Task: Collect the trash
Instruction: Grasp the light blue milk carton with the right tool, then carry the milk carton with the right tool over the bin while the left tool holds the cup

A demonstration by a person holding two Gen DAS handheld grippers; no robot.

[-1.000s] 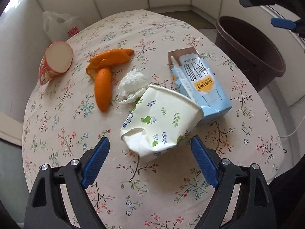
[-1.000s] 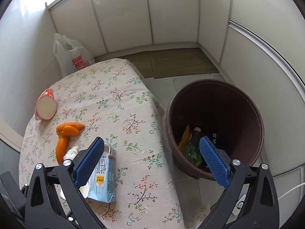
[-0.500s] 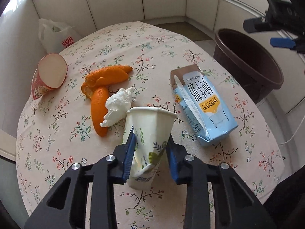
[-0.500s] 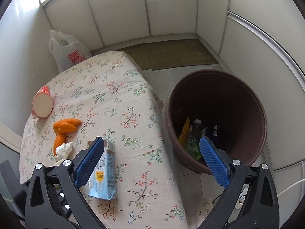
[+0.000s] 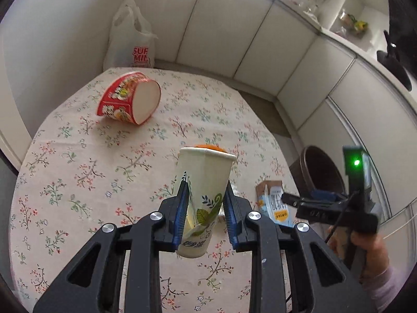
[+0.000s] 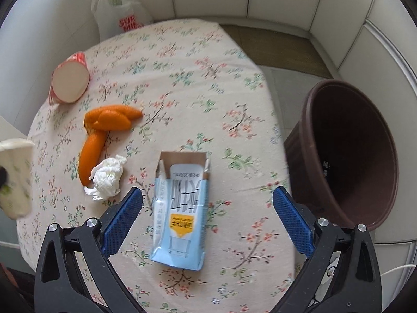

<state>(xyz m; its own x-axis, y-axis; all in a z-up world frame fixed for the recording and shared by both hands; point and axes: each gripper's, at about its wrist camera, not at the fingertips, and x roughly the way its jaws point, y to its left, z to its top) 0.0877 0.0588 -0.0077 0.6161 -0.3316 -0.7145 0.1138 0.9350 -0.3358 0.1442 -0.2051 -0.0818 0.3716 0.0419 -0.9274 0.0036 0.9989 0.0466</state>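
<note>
My left gripper (image 5: 204, 215) is shut on a crushed paper cup (image 5: 204, 187) with a leaf print and holds it upright above the floral tablecloth (image 5: 78, 172). The cup also shows at the left edge of the right wrist view (image 6: 14, 177). My right gripper (image 6: 207, 217) is open and empty, just above a light blue milk carton (image 6: 182, 214) that lies flat on the table. Orange peels (image 6: 104, 130) and a crumpled white tissue (image 6: 106, 178) lie left of the carton. A brown trash bin (image 6: 349, 151) stands on the floor to the right of the table.
A red instant-noodle cup (image 5: 130, 97) lies on its side at the table's far left; it also shows in the right wrist view (image 6: 69, 82). A white plastic bag (image 6: 118, 13) sits against the wall behind the table. White wall panels surround the corner.
My left gripper closed on the paper cup and lifted it off the table, tilting up. My right gripper moved from over the bin to above the milk carton.
</note>
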